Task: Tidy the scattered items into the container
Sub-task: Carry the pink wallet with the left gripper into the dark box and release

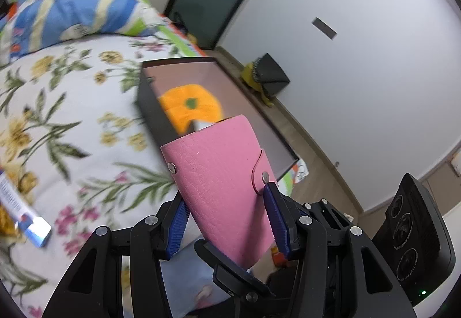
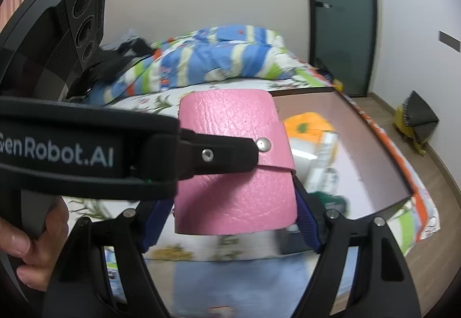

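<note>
The left tool (image 1: 227, 213) is clamped on the pink wallet (image 1: 222, 182), holding it up over the bed (image 1: 86, 104), near the open box (image 1: 219, 70). In the right wrist view the right tool (image 2: 230, 224) stands wide around the same wallet; whether its pads touch it I cannot tell. The box already holds an orange plush (image 1: 190, 109) and a few packets, so the task looks well underway. Left to do: drop the wallet in, and collect at least 1 more item, a blue-and-white tube (image 1: 23, 214) lying on the bed.
</note>
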### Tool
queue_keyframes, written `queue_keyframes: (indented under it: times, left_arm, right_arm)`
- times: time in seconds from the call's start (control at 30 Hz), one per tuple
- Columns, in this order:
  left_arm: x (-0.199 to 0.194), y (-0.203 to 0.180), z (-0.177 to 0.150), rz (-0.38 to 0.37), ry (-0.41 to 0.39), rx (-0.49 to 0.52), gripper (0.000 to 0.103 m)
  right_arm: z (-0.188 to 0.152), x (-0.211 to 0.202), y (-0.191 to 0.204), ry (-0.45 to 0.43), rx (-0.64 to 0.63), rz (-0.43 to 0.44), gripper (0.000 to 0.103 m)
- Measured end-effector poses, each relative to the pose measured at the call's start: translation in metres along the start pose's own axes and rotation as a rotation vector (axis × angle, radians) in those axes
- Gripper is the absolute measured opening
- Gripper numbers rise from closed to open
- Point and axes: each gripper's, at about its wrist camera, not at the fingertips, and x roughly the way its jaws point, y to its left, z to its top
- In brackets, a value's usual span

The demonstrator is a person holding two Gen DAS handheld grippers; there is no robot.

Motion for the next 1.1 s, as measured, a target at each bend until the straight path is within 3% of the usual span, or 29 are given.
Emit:
queue_keyframes:
  times: [0.3, 0.53, 0.83, 1.03, 1.1]
  left_arm:
    - [0.070, -0.053, 0.035, -0.049, 0.044, 0.067, 0.052]
    - [0.112, -0.074, 0.051, -0.044, 0.079, 0.090, 0.052]
    - [0.135, -0.073, 0.058, -0.040, 0.101, 0.086, 0.052]
    - [0.133, -0.064, 0.063, 0.026, 0.098, 0.071, 0.052]
    - [0.127, -0.059, 0.066, 0.047, 0.081, 0.058, 0.056]
  right_arm:
    - [0.006, 0.005, -0.083, -0.016, 0.063, -0.088, 0.077]
    - [0.002, 0.033, -0.117, -0.010, 0.114, -0.108, 0.077]
    - [-0.006, 0.043, -0.139, -0.011, 0.148, -0.101, 0.078]
    - [-0.006, 0.040, -0.146, -0.036, 0.134, -0.173, 0.100]
    - [-0.005, 0.035, -0.148, -0.058, 0.123, -0.196, 0.103]
